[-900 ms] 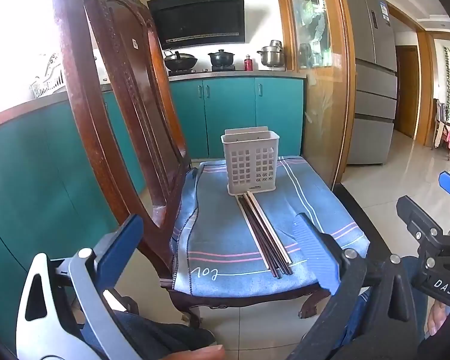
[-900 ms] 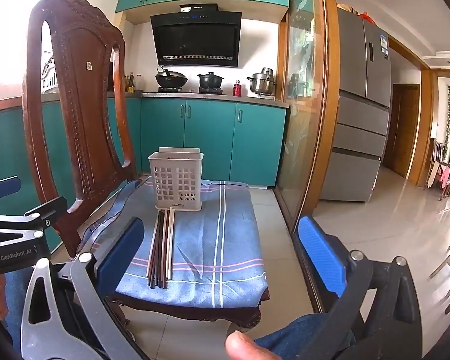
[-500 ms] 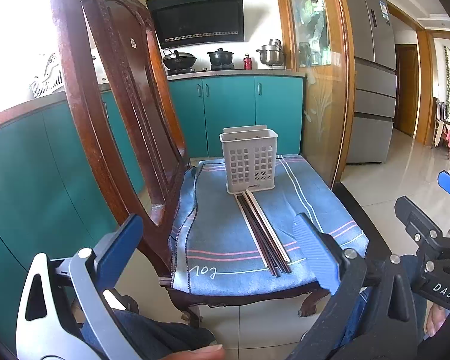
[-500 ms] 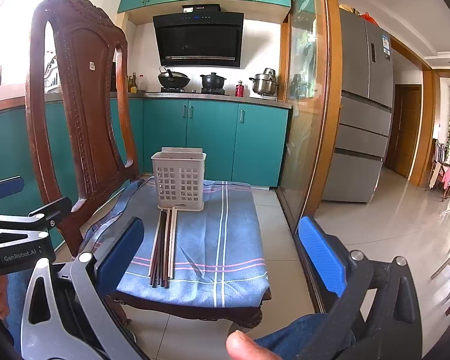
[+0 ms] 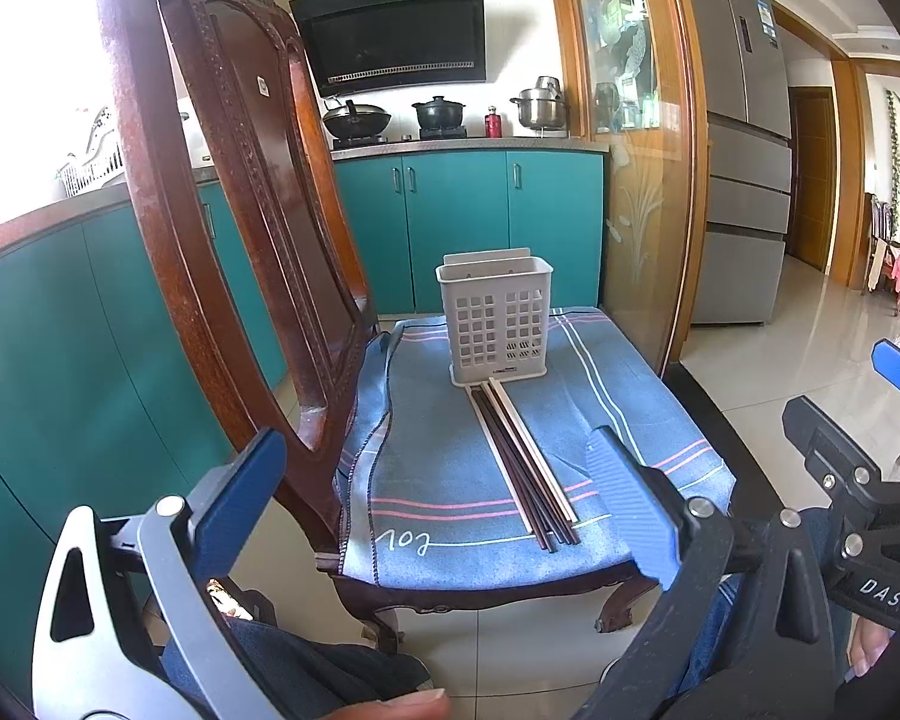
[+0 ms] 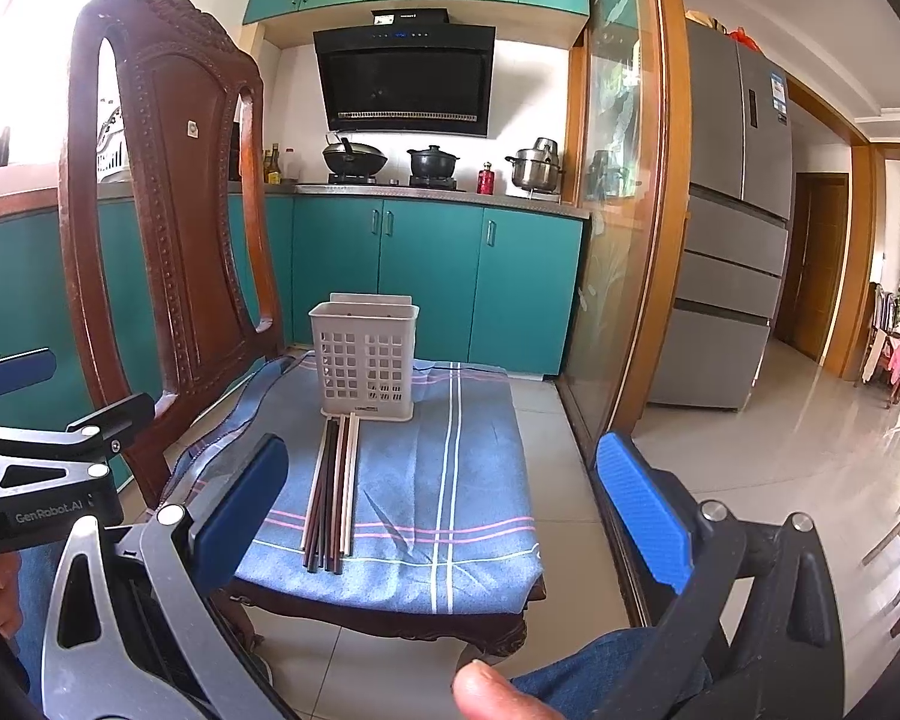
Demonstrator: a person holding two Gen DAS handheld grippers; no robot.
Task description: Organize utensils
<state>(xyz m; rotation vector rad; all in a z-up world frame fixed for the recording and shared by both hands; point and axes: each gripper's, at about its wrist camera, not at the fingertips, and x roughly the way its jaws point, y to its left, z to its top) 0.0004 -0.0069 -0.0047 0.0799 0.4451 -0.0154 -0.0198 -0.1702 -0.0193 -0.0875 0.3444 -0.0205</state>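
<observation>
1. On the chair seat, a blue cloth [image 5: 438,474] [image 6: 450,480] is covering the top and draping over the near edge and the side edges.
2. A white basket [image 5: 497,319] [image 6: 365,357] is standing upright at the far part of the cloth, apart from its left and right edges.
3. Chopsticks [image 5: 525,465] [image 6: 332,489] are lying in a flat bundle on the cloth, their far ends touching the basket's base and their near ends stopping short of the cloth's near edge.
4. Bare cloth is lying open on both sides of the bundle, wider on the right in the right wrist view.
5. The left gripper [image 5: 432,510] is hovering near the seat's near edge with fingers spread wide and gripping nothing.
6. The right gripper [image 6: 444,504] is hanging off the seat's near right corner, its fingers likewise released and empty; its right finger is sitting over bare floor tiles [image 6: 750,480].
7. The chair back [image 5: 234,210] [image 6: 168,228] is rising along the left side, closing that edge.
8. A glass door [image 5: 636,180] [image 6: 618,210] is standing just beyond the seat's right side.
</observation>
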